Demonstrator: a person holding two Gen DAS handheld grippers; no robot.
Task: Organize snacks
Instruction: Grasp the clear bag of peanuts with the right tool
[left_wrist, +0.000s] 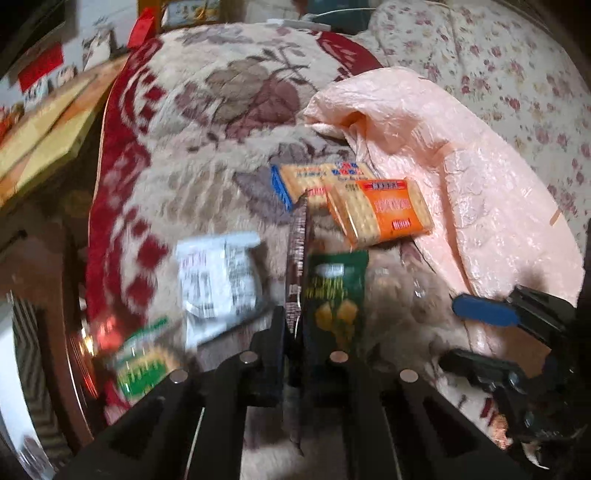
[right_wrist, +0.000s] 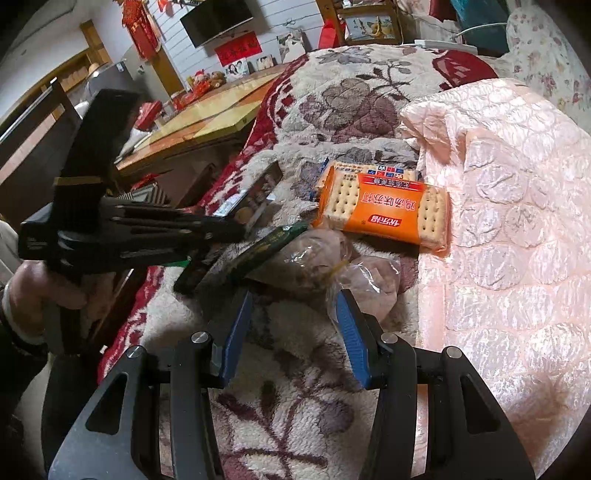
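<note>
My left gripper (left_wrist: 294, 317) is shut on a thin brown snack packet (left_wrist: 297, 254), held edge-on above the floral blanket (left_wrist: 221, 155); it also shows in the right wrist view (right_wrist: 240, 225). An orange cracker pack (left_wrist: 380, 212) lies on a blue-ended cracker pack (left_wrist: 295, 182). A dark green snack bag (left_wrist: 338, 291), a white packet (left_wrist: 218, 277) and a green-yellow packet (left_wrist: 142, 363) lie nearby. My right gripper (right_wrist: 291, 314) is open, its blue pads either side of a clear plastic bag (right_wrist: 325, 258), not touching it. It also shows at the right of the left wrist view (left_wrist: 476, 332).
A pink satin quilt (right_wrist: 509, 221) lies to the right of the snacks. A wooden table (right_wrist: 207, 118) stands past the blanket's left edge. A flowered bedspread (left_wrist: 517, 74) is at the back right.
</note>
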